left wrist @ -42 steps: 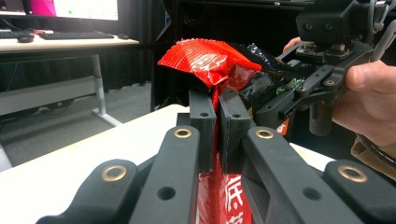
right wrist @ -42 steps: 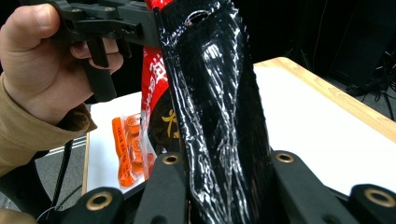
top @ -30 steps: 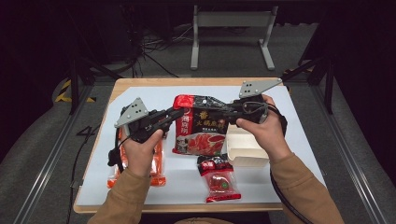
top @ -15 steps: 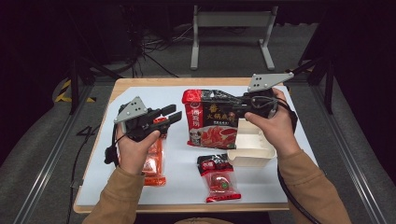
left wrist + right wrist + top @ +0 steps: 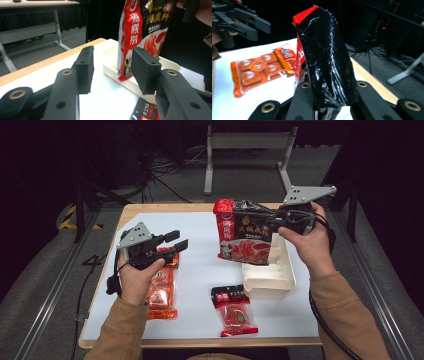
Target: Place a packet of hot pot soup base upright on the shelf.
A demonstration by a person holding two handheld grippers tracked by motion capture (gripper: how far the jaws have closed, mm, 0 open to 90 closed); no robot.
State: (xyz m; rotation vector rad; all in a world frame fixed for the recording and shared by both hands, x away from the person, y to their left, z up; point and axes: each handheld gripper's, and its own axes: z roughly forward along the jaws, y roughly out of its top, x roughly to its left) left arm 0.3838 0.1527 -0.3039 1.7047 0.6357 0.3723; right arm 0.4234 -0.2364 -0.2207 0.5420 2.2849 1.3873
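Your right gripper [image 5: 272,220] is in the upper right of the high view. Its jaws are squeezed tight on the edge of a big black and red bag [image 5: 245,235]. The bag is up in the air, and its bottom hangs over the far end of the white tray [image 5: 270,282]. In the right gripper view, the shiny black bag [image 5: 324,57] stands up tall between the two jaws, in the middle of the picture.

Your left gripper [image 5: 177,242] is at the left of the high view, over the white table [image 5: 200,265]. Its jaws have just been opening. Now they stand apart with nothing between them. In the left gripper view, the two black jaws come up from the bottom with a gap between them, and past them you can see the bag [image 5: 142,32] hanging over the tray [image 5: 110,60] in the upper right.

Under your left hand [image 5: 137,277] lies an orange packet [image 5: 161,292], flat on the table. It is in the lower left of the high view. In the right gripper view that orange packet [image 5: 259,68] lies at the left, on the white top.

A small red packet [image 5: 234,310] lies flat near the bottom middle of the high view, just beside the near end of the tray. Its black and red corner [image 5: 146,113] peeks in at the bottom of the left gripper view.
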